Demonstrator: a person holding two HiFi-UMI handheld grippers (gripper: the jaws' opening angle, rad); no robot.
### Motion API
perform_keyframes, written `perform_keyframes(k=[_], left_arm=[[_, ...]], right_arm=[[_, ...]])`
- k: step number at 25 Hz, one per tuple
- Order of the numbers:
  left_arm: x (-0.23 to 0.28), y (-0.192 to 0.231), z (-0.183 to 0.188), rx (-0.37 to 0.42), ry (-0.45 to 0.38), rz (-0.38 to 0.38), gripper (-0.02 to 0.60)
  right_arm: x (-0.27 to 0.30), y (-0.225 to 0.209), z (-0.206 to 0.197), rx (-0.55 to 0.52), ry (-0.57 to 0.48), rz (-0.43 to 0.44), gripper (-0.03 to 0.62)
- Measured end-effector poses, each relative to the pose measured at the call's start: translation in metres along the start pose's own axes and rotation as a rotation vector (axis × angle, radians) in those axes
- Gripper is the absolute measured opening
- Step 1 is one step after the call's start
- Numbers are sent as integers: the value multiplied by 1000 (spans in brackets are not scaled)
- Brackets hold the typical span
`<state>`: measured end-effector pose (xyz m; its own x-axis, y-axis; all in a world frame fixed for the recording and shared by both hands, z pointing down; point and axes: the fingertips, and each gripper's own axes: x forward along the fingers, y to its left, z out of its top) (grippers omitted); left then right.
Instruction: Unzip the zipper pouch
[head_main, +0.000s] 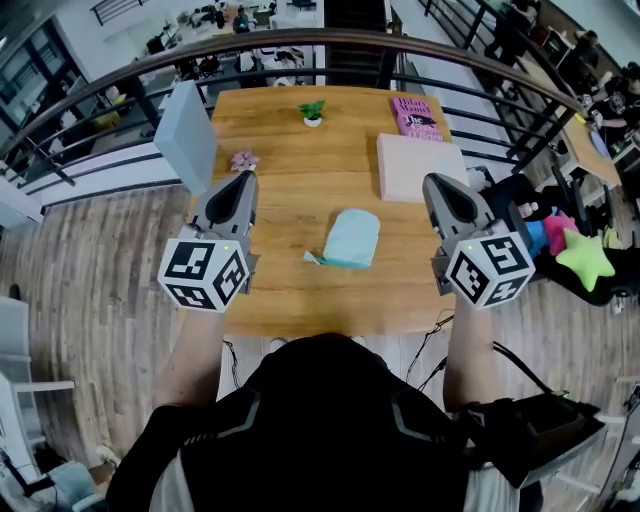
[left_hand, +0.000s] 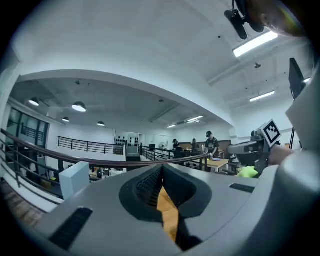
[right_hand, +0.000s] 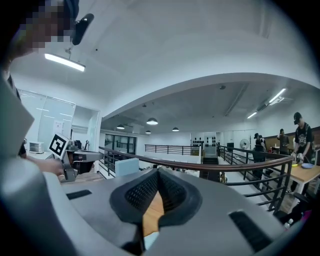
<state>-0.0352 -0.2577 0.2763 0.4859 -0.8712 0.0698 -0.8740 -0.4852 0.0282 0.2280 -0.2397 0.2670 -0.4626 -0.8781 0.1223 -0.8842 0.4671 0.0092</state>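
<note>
Wooden table (head_main: 290, 200), light-blue zipper pouch (head_main: 352, 238) mid-table. Your left tool (head_main: 243, 178) and right tool (head_main: 437, 182) are both pressed together, empty; spread them, pin one end, pull the zip steadily.

zipper pouch (head_main: 351, 238): zip state too small | pink book (head_main: 417, 117): title blurred

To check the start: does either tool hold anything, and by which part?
Nothing is held. The left tool and right tool are shut, empty; the pouch lies on the table.
</note>
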Motion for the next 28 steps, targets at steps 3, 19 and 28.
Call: perform_keyframes(k=[3, 19, 28], left_arm=[[-1, 4, 2, -1, -11, 44, 29], [5, -9, 0, 35, -14, 75, 29], [9, -17, 1, 47, -16, 79, 29]], right_arm=[[1, -2, -2, -22, 15, -16, 8], [2, -8, -5, -40, 19, -9, 8], [0, -16, -7, -50, 28, -5, 8]])
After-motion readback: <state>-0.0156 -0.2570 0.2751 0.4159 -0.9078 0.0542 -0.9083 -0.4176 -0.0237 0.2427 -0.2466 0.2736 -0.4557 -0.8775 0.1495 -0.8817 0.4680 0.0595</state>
